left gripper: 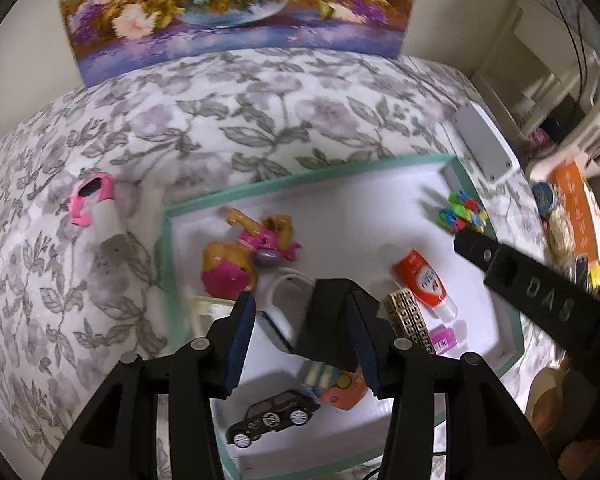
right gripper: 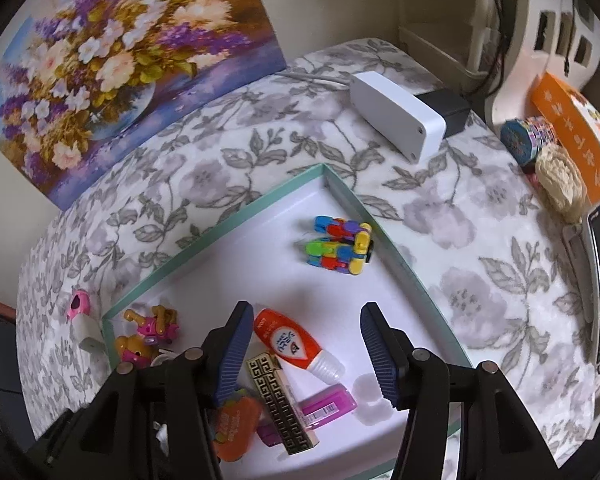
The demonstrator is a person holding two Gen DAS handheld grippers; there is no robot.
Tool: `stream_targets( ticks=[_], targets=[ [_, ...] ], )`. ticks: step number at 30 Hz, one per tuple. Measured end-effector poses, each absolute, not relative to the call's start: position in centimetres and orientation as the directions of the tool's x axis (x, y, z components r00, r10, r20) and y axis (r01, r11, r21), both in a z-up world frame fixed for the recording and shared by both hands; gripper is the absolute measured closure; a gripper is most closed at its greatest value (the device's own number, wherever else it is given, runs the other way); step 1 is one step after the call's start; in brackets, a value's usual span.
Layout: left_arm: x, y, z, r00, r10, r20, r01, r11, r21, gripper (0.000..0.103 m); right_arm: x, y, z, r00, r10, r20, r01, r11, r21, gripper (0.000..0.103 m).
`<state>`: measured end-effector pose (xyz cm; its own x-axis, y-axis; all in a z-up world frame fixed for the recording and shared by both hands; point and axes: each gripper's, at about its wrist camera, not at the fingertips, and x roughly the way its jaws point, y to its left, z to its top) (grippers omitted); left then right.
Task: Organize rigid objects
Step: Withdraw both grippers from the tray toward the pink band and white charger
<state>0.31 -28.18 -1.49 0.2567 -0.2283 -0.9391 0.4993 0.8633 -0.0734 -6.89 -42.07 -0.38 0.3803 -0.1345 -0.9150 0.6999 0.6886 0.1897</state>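
**Tray count from my two grippers**

I count one green-rimmed tray holding one glossy black toy car, one orange glue bottle, one ridged gold case and two plastic dolls. My left gripper and right gripper both gape, empty.

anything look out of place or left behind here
One thing: the pink toy car lies on the floral cloth outside the green-rimmed tray, next to a pale object I cannot identify, while the other toys, such as the black toy car, sit inside the tray.
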Motion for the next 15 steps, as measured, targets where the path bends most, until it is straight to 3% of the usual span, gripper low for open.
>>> stream_targets(
  ticks=[4, 7, 15],
  targets=[
    [1.7, -26.4, -0.7, 0.278, -0.221, -0.935, 0.442, 0.894, -0.08, 0.052, -6.2, -41.1, 0.1, 0.378, -0.147, -0.914, 0.677, 0.718, 0.164, 0.043],
    [2.9, -24.6, -0.3, 0.303, -0.198, -0.932, 0.384, 0.92, -0.071, 0.036, -5.7, -40.2, 0.5, 0.378, -0.152, -0.913, 0.659, 0.738, 0.149, 0.04],
    [5.7, -20.1, -0.5, 0.338, -0.084, -0.938, 0.264, 0.965, 0.009, 0.035, -4.1, -37.6, 0.8, 0.369, -0.156, -0.916, 0.608, 0.786, 0.111, 0.026]
  ],
)
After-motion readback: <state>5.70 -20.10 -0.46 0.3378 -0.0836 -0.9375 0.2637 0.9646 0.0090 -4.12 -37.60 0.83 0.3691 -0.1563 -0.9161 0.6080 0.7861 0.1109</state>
